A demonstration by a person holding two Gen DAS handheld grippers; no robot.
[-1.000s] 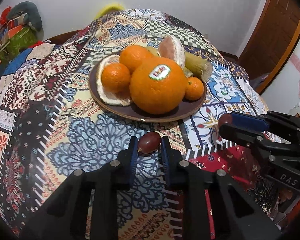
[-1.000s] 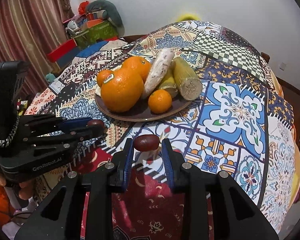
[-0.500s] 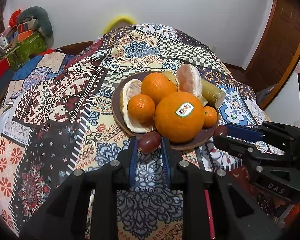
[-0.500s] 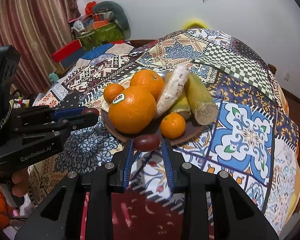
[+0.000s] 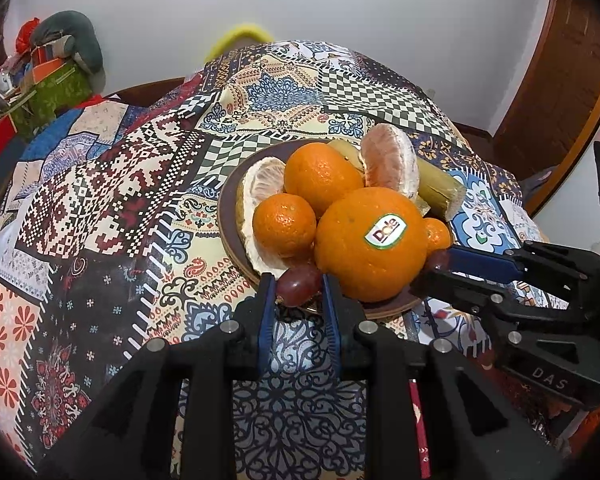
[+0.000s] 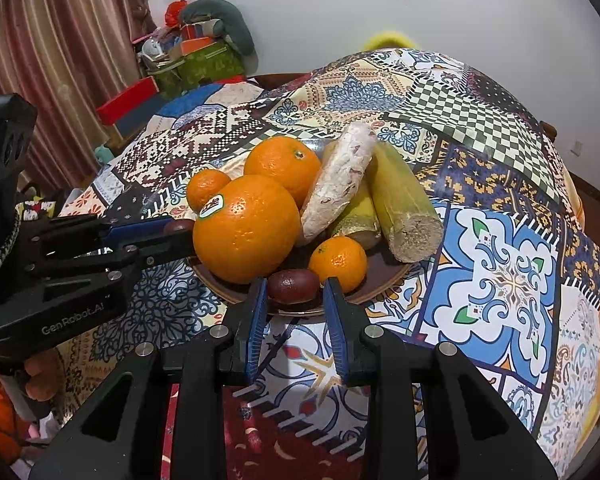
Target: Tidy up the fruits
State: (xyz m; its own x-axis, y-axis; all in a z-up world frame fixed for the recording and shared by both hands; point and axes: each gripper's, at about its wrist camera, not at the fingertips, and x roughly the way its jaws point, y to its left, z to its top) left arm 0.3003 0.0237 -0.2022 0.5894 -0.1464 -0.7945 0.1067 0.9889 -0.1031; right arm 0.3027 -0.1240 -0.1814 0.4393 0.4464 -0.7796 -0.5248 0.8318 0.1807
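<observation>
At the near rim of the brown plate (image 5: 230, 240), left of the big stickered orange (image 5: 370, 246), the left tongs (image 5: 299, 284) pinch a reddish grape (image 5: 298, 282). Right of that orange, beside the small mandarin (image 6: 338, 262), the right tongs (image 6: 295, 288) pinch a darker fruit (image 6: 293, 285), possibly a second grape; hard to tell. Both fruits sit over the plate's near edge, on the patchwork-covered tabletop (image 6: 508, 280).
</observation>
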